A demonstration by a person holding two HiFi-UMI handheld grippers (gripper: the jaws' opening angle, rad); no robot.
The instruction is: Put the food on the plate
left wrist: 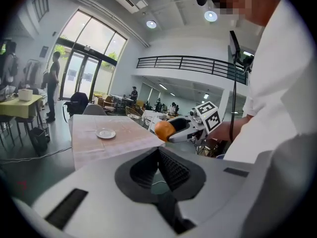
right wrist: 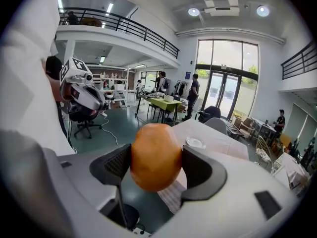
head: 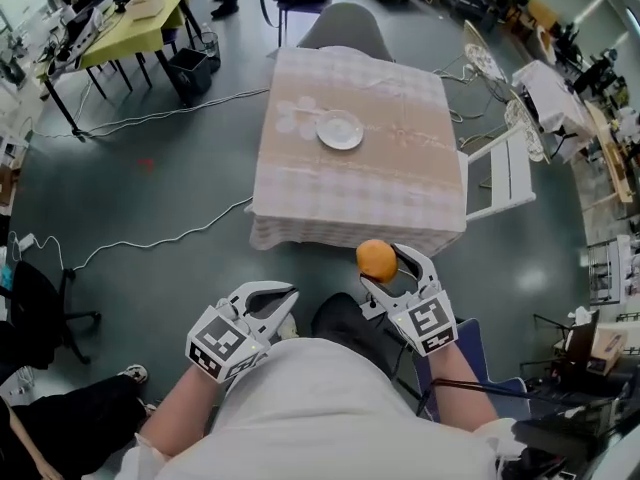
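Note:
My right gripper [head: 385, 268] is shut on a round orange piece of food [head: 376, 260], held in the air just before the table's near edge. In the right gripper view the food [right wrist: 155, 156] sits squeezed between both pads. The small white plate [head: 340, 130] lies empty on the checked tablecloth [head: 400, 178], towards the far side, well beyond the food. My left gripper [head: 285, 298] hangs low to the left, near my body, its jaws shut on nothing. In the left gripper view, the plate [left wrist: 105, 133] and the held food [left wrist: 163, 129] both show ahead.
A grey chair [head: 345, 23] stands at the table's far side and a white folding chair [head: 505, 173] at its right. Cables [head: 170, 238] run over the floor on the left. A black office chair [head: 40, 298] and a yellow-green table [head: 140, 18] stand further left.

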